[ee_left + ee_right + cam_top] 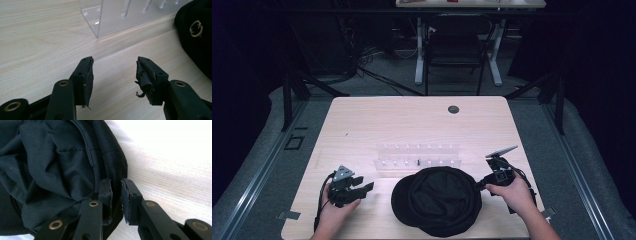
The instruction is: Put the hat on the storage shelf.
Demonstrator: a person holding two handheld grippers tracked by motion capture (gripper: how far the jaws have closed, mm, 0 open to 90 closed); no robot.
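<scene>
A black fabric cap (437, 200), lining upward, is seen lying at the middle of the near edge of a pale wood-grain counter (362, 125). Its right rim is straddled by the right tool (116, 188), whose jaws are drawn close about the brim, though contact cannot be confirmed. The left tool (113, 75) is held spread and empty, well apart to the cap's left. A clear acrylic rack (417, 156) stands just behind; a dark room with a chair lies beyond.
</scene>
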